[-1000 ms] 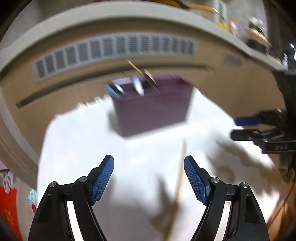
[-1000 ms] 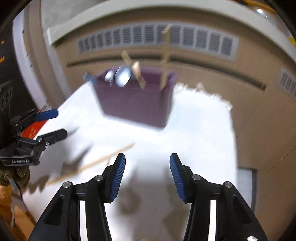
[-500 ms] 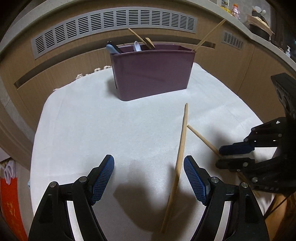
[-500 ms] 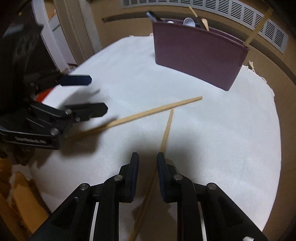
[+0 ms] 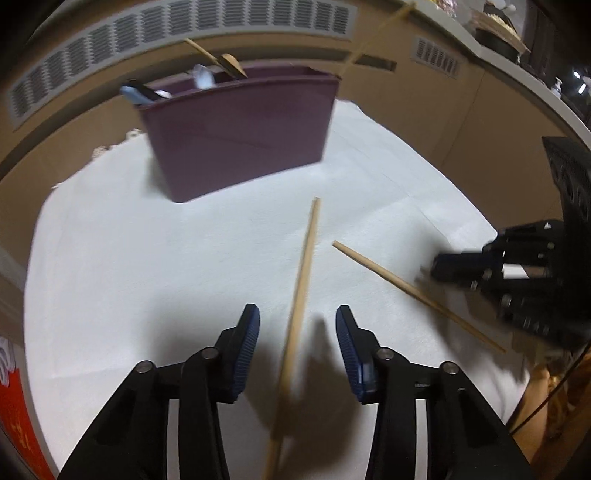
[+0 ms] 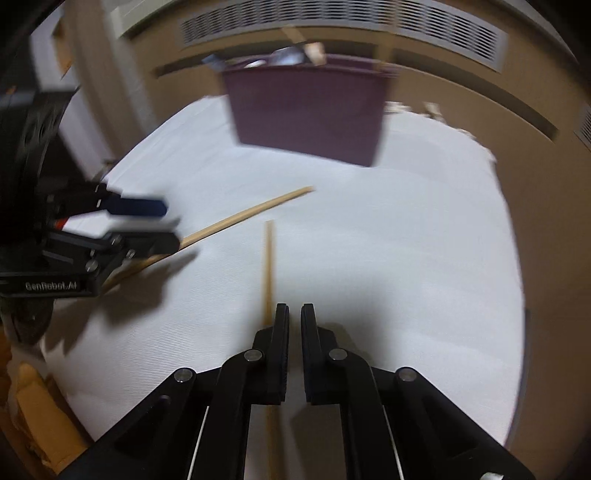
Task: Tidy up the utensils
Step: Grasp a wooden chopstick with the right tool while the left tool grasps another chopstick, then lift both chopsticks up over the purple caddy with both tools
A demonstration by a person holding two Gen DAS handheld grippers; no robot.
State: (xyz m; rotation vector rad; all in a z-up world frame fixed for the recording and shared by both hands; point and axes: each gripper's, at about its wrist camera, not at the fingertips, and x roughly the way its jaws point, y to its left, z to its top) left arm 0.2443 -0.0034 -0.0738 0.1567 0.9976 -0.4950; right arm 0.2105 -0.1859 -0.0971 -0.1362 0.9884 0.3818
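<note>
Two wooden chopsticks lie on the white cloth (image 5: 147, 258). The left chopstick (image 5: 301, 295) runs between the fingers of my left gripper (image 5: 297, 349), whose jaws are closing; the pads stand clear of it. The right chopstick (image 6: 267, 266) passes under the left finger of my right gripper (image 6: 295, 317), which is shut, with nothing seen between its pads. The left wrist view shows the right gripper (image 5: 439, 266) over the right chopstick (image 5: 388, 275); the right wrist view shows the left gripper (image 6: 162, 223) around the left chopstick (image 6: 251, 212). A purple bin (image 5: 240, 136) (image 6: 306, 110) at the back holds spoons and wooden utensils.
Behind the bin stands a wooden cabinet front with vent grilles (image 5: 207, 22). A counter (image 5: 517, 48) at the upper right carries small items. The cloth's edge curves round at left and right. A red object (image 5: 11, 406) sits past the cloth's near-left edge.
Both grippers have come down closer to the cloth. The left jaws have narrowed around the left chopstick. The right jaws have closed from a small gap to shut.
</note>
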